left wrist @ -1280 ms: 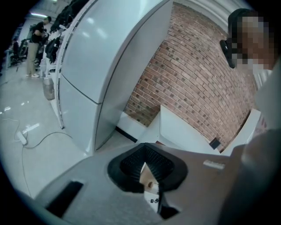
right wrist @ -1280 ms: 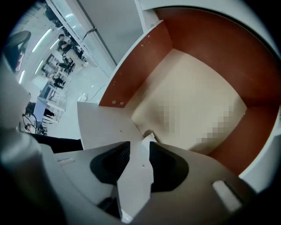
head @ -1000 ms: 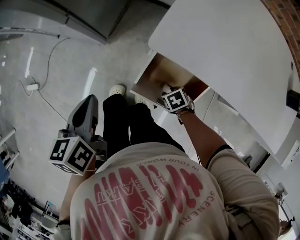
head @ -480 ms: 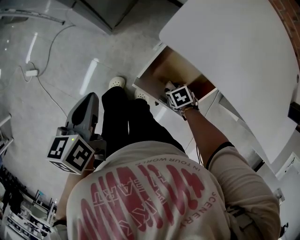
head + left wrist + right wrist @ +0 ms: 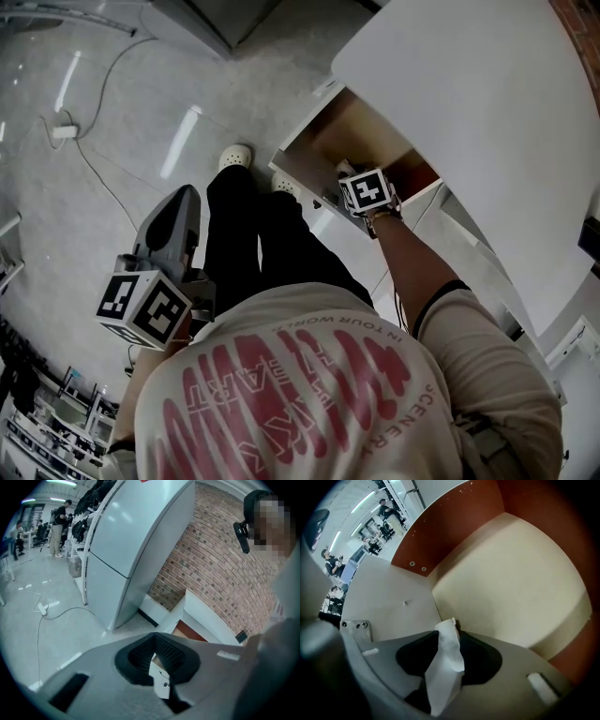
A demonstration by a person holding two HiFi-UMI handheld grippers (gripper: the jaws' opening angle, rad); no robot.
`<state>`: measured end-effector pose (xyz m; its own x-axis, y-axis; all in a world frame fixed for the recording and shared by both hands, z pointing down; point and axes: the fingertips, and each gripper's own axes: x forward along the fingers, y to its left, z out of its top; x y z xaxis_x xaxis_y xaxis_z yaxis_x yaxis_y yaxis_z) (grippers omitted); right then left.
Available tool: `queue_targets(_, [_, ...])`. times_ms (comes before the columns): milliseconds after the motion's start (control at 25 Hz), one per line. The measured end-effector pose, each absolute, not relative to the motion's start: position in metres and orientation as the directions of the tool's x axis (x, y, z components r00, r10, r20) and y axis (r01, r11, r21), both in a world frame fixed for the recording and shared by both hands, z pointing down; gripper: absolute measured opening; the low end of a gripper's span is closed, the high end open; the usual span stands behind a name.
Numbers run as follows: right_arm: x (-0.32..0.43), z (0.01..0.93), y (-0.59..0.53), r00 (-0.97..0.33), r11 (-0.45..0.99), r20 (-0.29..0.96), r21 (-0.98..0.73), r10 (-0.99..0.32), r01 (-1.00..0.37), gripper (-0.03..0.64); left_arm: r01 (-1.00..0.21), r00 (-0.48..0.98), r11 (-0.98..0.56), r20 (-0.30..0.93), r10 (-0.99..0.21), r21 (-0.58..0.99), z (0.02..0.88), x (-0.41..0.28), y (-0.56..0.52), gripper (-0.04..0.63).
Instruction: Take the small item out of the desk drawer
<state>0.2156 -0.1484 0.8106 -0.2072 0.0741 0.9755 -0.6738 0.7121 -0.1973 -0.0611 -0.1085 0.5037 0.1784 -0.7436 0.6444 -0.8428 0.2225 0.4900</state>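
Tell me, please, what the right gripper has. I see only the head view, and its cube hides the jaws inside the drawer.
Observer: The right gripper has a white paper between its jaws, as its own view shows. The jaws are closing, and their tips look to touch the paper on both sides.
Operator: Is something else lying in the drawer?
Observer: I see nothing else. Around the paper, the drawer is bare, cream below and red-brown at the sides.
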Motion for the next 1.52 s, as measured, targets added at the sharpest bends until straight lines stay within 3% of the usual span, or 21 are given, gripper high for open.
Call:
queue_targets(400, [0.214,0.815,-0.151,-0.165,0.721,0.979,-0.197,0.116,-0.664,0.155,-0.820,0.147,0.298,0.683,-0.716,0.489,0.505,-0.071,-0.095,0.006])
queue_targets(760, [0.211,0.817,-0.148,-0.123,0.741,0.977,-0.210,0.172,-0.638,0.141,-0.807,0.206,0.272,0.682,-0.702,0.524,0.514,-0.064,-0.099,0.006])
queue_targets(960, [0.208,0.815,-0.149,-0.114,0.757,0.984,-0.176,0.134,-0.629,0.116,-0.799,0.233,0.251,0.666,-0.708,0.547,0.520,-0.062,-0.101,0.006])
queue_targets(1520, [0.218,0.778,-0.148,-0.068,0.627,0.998,-0.042,-0.017,-0.778,0.101,-0.796,0.239,0.217,0.622,-0.746,0.566,0.498,-0.089,-0.070,0.006])
